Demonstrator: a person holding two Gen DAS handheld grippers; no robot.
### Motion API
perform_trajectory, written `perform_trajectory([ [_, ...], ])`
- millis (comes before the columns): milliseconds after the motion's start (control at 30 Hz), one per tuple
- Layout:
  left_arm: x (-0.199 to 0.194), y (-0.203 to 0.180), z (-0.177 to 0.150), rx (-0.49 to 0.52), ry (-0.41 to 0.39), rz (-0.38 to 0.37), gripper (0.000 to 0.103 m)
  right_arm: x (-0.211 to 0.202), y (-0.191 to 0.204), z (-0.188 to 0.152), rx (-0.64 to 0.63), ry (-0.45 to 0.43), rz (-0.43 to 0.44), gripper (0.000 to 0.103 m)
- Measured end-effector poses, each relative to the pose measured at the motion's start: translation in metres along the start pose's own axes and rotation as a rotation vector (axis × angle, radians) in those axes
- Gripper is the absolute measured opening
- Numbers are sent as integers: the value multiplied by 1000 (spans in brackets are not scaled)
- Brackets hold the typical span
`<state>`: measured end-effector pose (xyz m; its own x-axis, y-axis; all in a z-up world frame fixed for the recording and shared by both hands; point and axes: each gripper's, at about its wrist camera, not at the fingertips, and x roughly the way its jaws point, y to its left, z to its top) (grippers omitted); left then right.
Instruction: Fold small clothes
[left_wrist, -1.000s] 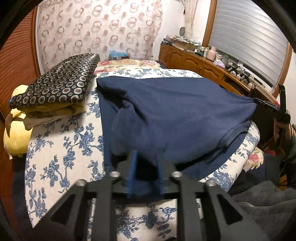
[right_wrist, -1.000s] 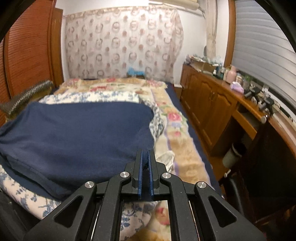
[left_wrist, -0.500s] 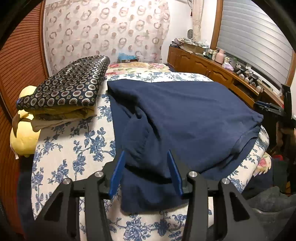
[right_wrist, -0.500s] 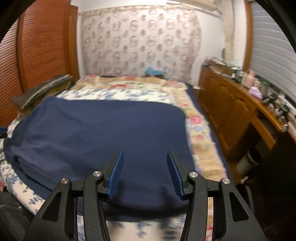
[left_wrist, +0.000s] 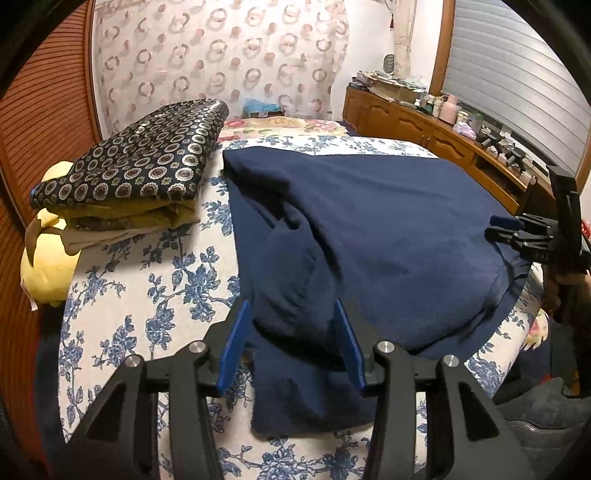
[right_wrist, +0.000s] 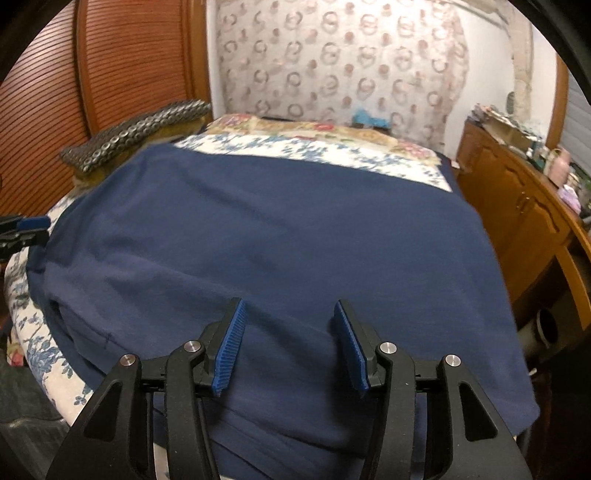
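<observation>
Navy garment (left_wrist: 369, 229) lies spread on the bed (left_wrist: 129, 295), over the blue-floral sheet, filling most of the near end; one flap/sleeve is bunched up along its left side in the left wrist view, w/ a lower corner draped toward the bed's front edge. Your left tongs (left_wrist: 291, 343) sit partway apart, blue pads (left_wrist: 234, 343) either side of that bunched fold; cloth lies between and under them but the pads aren't pinching it. Your right tongs (right_wrist: 291, 347) hover over the garment's right-hand part (right_wrist: 295, 229), jaws opening at this moment, gap abt medium, pads (right_wrist: 231, 347) clear of the cloth, nothing gripped. Right tongs also show at the far right edge of the left view (left_wrist: 524, 236), at the garment's right hem; left tongs' tip peeks in at the left edge of the right view (right_wrist: 26, 229). Beside the garment, left side: folded stack w/ dark medallion-print cloth on top (left_wrist: 140, 166), touching or just off the navy edge, can't tell which. Yellow pillow (left_wrist: 48, 273) under/behind that stack. Wooden cabinet (right_wrist: 517, 206) runs along the right of the bed, cluttered top.
</observation>
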<state>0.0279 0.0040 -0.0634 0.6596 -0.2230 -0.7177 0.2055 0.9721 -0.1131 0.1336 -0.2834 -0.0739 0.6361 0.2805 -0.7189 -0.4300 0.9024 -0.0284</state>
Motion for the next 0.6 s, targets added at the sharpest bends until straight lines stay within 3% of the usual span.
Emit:
perform_trajectory([
  [300,2,18,0,-57,-32,4,46,15,10,-2,-41,59,6,70],
  [600,20,25,14,-74,-18,-72,40,16,11,-5,-36,55,9,78],
])
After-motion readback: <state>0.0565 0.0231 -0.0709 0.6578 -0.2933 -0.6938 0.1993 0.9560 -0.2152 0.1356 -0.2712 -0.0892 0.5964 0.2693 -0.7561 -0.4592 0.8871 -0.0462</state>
